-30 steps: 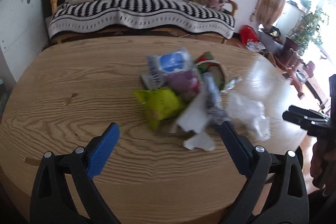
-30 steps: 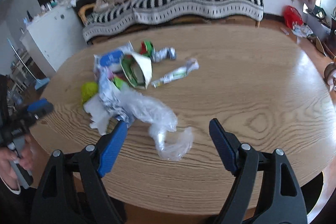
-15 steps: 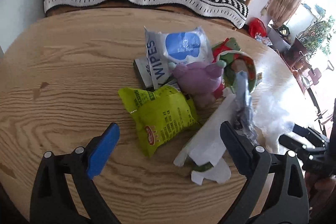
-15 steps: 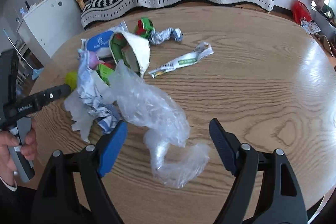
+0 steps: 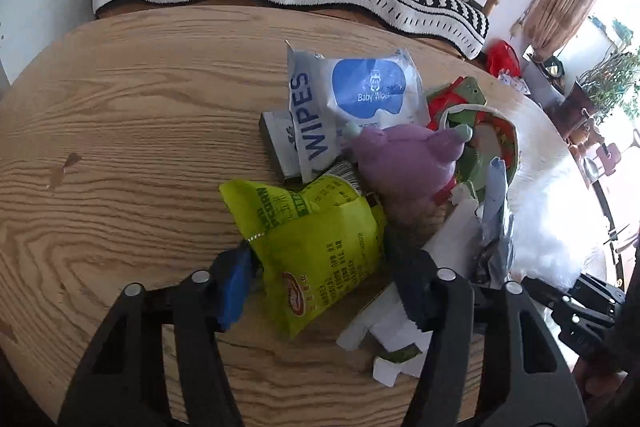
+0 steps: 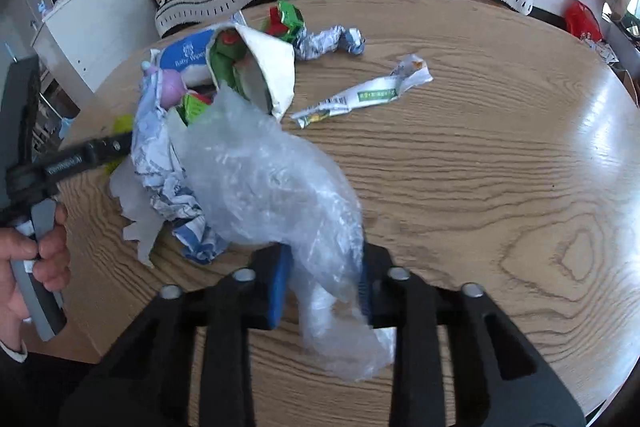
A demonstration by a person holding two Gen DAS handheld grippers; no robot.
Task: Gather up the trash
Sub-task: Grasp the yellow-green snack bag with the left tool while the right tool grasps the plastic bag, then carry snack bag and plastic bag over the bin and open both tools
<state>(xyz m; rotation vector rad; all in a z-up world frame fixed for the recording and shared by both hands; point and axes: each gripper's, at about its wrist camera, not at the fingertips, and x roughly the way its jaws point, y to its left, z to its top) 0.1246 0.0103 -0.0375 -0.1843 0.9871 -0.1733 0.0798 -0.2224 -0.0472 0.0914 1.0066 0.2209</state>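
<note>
Both grippers are closing on the table (image 5: 120, 115) pile – the left gripper (image 5: 320, 279) around the green bag (image 5: 320, 247), the right gripper (image 6: 322, 287) around the clear wrap (image 6: 272, 187) – and this slippery wrap may slide out when lifted.

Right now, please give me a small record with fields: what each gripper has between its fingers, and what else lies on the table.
left gripper: jaws closing, yellow-green snack bag between them
right gripper: jaws closing, clear plastic bag between them
table: round, wooden
also in pile: baby wipes pack, purple plush toy
apart from pile: flattened wrapper, crumpled foil
</note>
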